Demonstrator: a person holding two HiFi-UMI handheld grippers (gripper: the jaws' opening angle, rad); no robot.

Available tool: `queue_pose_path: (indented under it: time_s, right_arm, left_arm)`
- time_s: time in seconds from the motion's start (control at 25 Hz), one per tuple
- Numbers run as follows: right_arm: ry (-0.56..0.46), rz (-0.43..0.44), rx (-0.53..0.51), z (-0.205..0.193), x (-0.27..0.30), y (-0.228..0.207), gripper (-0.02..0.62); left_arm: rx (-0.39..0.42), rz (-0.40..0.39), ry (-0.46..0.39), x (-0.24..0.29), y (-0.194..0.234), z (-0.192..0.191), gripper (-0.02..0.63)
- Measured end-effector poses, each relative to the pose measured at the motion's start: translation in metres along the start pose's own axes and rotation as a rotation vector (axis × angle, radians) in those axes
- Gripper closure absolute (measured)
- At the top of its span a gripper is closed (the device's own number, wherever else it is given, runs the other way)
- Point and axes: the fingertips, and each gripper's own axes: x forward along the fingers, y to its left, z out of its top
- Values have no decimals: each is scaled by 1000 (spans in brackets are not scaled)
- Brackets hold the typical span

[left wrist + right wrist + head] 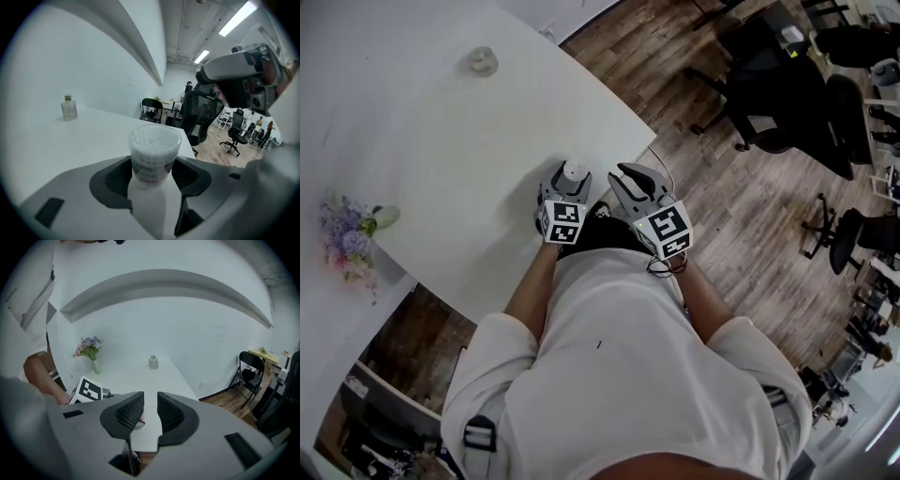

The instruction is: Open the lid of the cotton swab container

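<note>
The cotton swab container (154, 150) is a clear round tub packed with white swabs, with a red and white label, and its clear lid looks closed. It stands upright near the table's near edge (574, 172). My left gripper (570, 184) has its jaws wide around the tub's body, and both dark pads (117, 177) touch its sides. My right gripper (630, 174) hovers just right of the tub, past the table edge. In its own view, the right gripper (150, 409) has its jaws a narrow gap apart with nothing between them.
A small glass bottle (482, 61) stands far back on the white table (441, 141). A vase of purple flowers (347, 234) sits at the left edge. Black office chairs (769, 84) stand on the wooden floor to the right.
</note>
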Motion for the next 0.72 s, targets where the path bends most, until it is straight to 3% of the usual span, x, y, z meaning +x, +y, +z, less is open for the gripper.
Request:
queue_pose_path:
  time_s: [0.16,0.4,0.72]
  right_arm:
    - [-3,25,-21,12,12,5,508]
    - [-2,133,-73,26,35,5,508]
    - [-49,432,-208,73,69,23,505]
  left_arm:
    - [-14,-2,-6,-6,11,3,334]
    - [-96,65,-41,-20,38,25,334]
    - [-250,214,-51,-48,75,65,334]
